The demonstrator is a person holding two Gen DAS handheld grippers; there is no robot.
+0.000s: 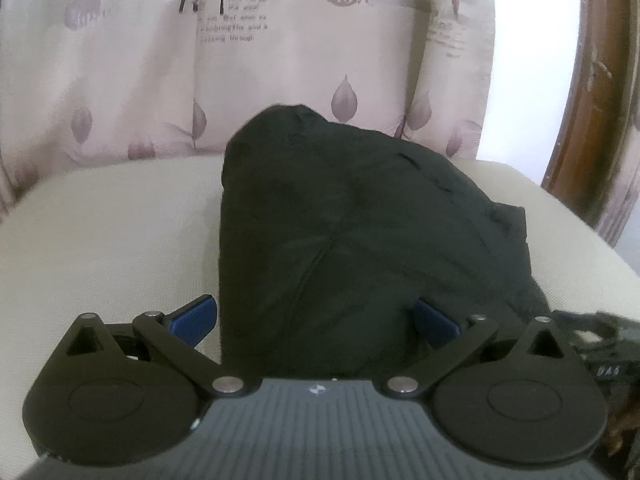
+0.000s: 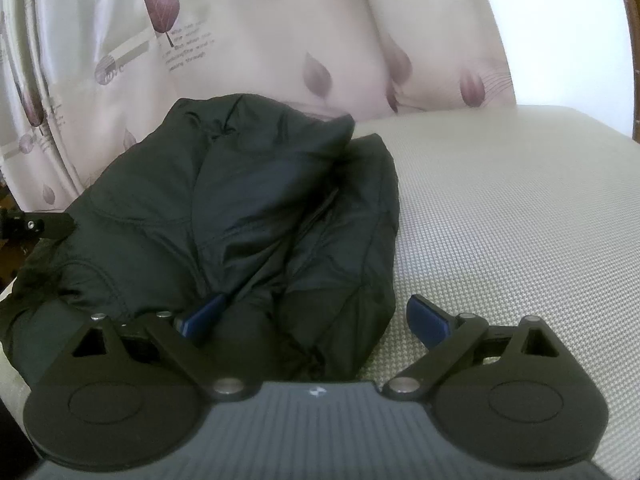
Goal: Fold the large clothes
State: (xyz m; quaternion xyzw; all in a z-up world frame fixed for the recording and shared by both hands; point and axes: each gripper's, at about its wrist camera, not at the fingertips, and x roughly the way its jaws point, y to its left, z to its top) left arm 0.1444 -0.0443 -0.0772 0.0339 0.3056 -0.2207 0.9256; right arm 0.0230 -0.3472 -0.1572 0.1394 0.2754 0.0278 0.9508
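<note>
Bare cushion lies free beside the bundled jacket (curtain closes the back).

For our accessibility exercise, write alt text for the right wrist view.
A bulky, glossy black padded jacket lies bundled on a cream woven cushion. The open right gripper straddles its near edge, with a leaf-print curtain behind.

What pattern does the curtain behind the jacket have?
The curtain is pale pink with purple leaf shapes and small printed text, clearest in the left wrist view.
</note>
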